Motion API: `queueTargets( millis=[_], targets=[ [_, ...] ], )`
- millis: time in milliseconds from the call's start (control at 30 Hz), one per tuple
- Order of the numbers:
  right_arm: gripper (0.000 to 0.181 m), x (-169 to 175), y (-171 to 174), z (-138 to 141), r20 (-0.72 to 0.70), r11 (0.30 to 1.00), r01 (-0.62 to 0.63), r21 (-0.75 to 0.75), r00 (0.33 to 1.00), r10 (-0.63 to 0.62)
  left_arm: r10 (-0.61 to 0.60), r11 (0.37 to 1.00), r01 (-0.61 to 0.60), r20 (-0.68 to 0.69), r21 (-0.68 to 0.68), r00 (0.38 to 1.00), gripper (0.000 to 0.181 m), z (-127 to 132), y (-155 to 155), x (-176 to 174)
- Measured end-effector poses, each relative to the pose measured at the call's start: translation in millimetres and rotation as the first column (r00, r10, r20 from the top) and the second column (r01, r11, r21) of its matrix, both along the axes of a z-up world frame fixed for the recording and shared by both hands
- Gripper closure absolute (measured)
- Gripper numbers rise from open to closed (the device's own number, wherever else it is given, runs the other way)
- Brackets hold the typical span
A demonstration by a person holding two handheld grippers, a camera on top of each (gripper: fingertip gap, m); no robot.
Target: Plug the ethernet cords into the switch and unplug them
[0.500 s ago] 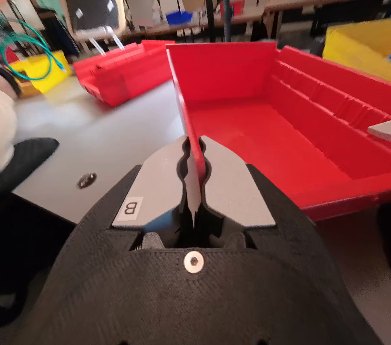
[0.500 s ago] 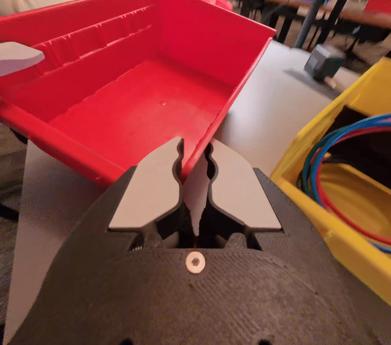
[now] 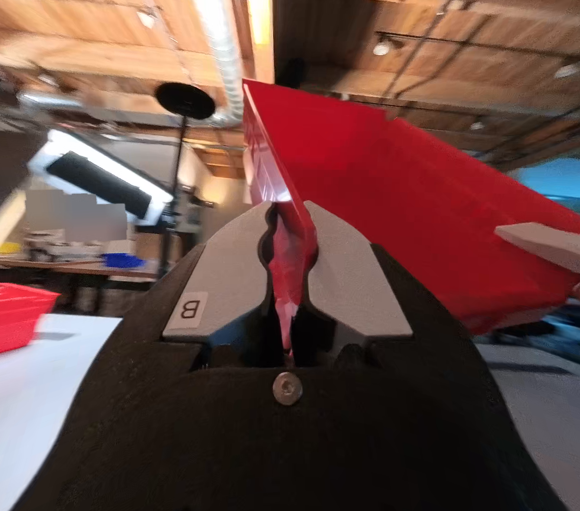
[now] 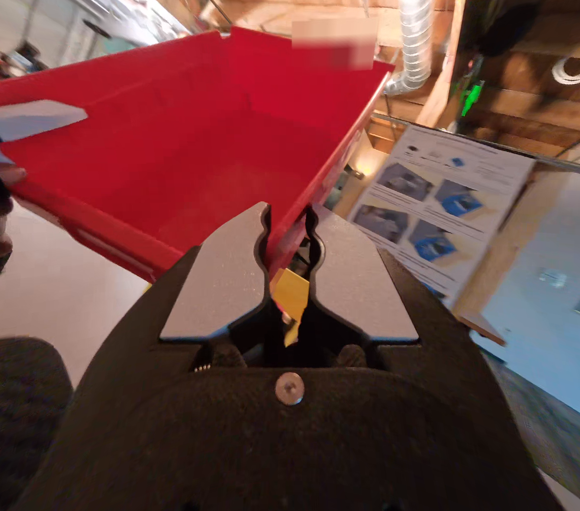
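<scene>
Ethernet cords and switch are not seen in either view; one red bin (image 3: 408, 213) is held tilted up against a wooden ceiling (image 3: 110, 10), interior bare. Two grippers are counted: left gripper (image 3: 292, 232) is clamped on the bin's left wall, right gripper (image 4: 287, 232) on its right wall. A second red bin (image 3: 18, 314) is seen on the white table (image 3: 47, 386).

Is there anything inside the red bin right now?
No, in the right wrist view the red bin shows only its bare red floor and walls, with nothing lying in it.
</scene>
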State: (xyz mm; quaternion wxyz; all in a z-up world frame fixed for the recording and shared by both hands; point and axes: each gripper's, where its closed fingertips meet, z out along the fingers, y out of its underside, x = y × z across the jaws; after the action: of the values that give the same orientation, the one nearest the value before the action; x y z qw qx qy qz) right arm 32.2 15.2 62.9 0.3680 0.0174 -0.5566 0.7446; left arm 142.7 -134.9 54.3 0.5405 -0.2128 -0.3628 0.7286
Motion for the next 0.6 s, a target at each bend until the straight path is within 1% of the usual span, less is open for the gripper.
queueTargets(
  millis=[67, 133, 233, 300, 367, 433, 533, 600],
  targets=[
    [0.160, -22, 42, -5, -0.002, 0.996, 0.090, 0.021, 0.996, -0.090, -0.144, 0.990, 0.144, 0.052, -0.003, 0.988, 0.164, 0, 35, -36],
    [0.161, -48, 84, -16, 0.004, 0.976, 0.212, 0.056, 0.977, -0.212, -0.240, 0.969, 0.246, 0.128, -0.031, 0.962, 0.161, -4, 71, -72],
    [0.163, -83, 142, -41, 0.022, 0.917, 0.384, 0.105, 0.921, -0.388, -0.326, 0.933, 0.353, 0.249, -0.072, 0.912, 0.160, -19, 122, -125],
    [0.162, -104, 174, -64, 0.073, 0.882, 0.452, 0.133, 0.883, -0.463, -0.374, 0.907, 0.416, 0.332, -0.063, 0.866, 0.160, -34, 151, -160],
    [0.163, -124, 201, -87, 0.133, 0.851, 0.496, 0.173, 0.845, -0.519, -0.419, 0.883, 0.470, 0.411, -0.025, 0.810, 0.160, -55, 176, -192],
    [0.162, -142, 219, -111, 0.174, 0.821, 0.515, 0.246, 0.810, -0.560, -0.446, 0.868, 0.497, 0.474, 0.019, 0.759, 0.161, -77, 193, -219],
    [0.162, -165, 235, -138, 0.228, 0.791, 0.516, 0.328, 0.770, -0.596, -0.478, 0.855, 0.509, 0.535, 0.102, 0.696, 0.161, -112, 208, -251],
    [0.162, -177, 243, -157, 0.248, 0.766, 0.508, 0.394, 0.744, -0.621, -0.469, 0.852, 0.512, 0.597, 0.110, 0.651, 0.161, -134, 215, -265]
  ],
)
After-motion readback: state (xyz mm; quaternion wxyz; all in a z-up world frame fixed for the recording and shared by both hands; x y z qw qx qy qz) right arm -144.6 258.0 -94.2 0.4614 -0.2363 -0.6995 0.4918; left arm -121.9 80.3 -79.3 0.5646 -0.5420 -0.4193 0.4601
